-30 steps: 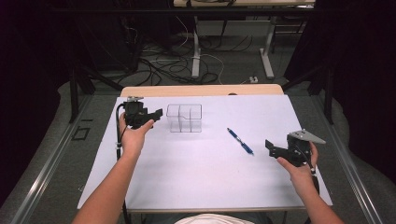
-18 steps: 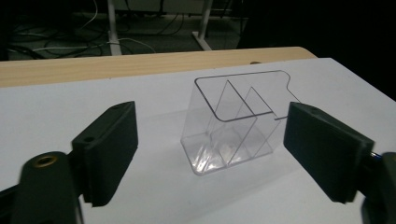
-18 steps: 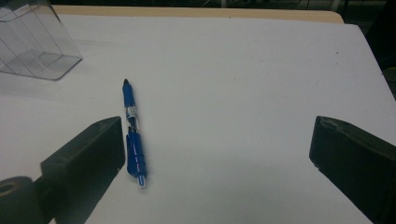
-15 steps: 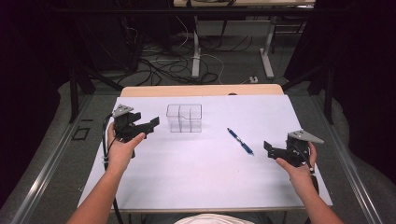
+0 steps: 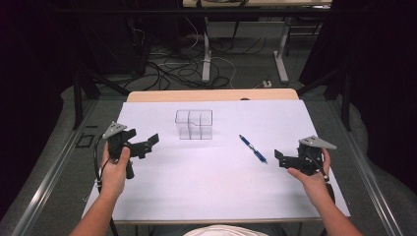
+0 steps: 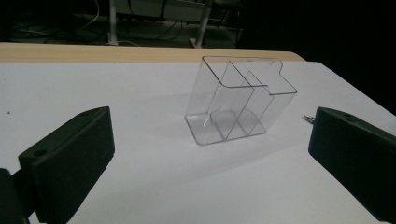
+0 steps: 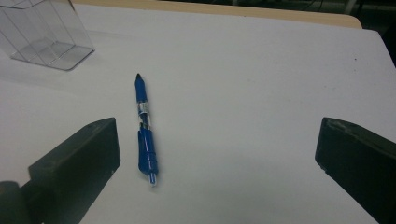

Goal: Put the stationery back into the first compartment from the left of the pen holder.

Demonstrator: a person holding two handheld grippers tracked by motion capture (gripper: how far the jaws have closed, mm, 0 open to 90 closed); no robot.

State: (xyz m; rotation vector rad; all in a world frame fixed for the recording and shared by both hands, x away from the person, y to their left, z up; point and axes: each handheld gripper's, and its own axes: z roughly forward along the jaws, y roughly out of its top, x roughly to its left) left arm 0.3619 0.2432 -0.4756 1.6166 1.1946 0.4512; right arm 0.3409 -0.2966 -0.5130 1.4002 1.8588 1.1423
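A clear plastic organizer box (image 5: pixel 194 124) with inner dividers stands upright on the white table (image 5: pixel 206 182), toward the back middle; it is also seen in the left gripper view (image 6: pixel 238 100) and at the top left of the right gripper view (image 7: pixel 44 32). A blue pen (image 5: pixel 253 148) lies flat to its right, close in front of the right gripper (image 7: pixel 144 128). My left gripper (image 5: pixel 150 142) is held above the table's left side, open and empty, pointing at the box. My right gripper (image 5: pixel 280 158) hovers at the right side, open and empty, with the pen lying just ahead of its jaws.
A bare wooden strip (image 5: pixel 211 95) runs along the table's far edge. Beyond it are table legs (image 5: pixel 206 54) and loose cables (image 5: pixel 167 64) on the floor. Metal rails (image 5: pixel 49 182) flank the table on both sides.
My left gripper has drawn back from beside the box, moving left and toward the person. The right gripper has barely shifted. Box and pen stay put.
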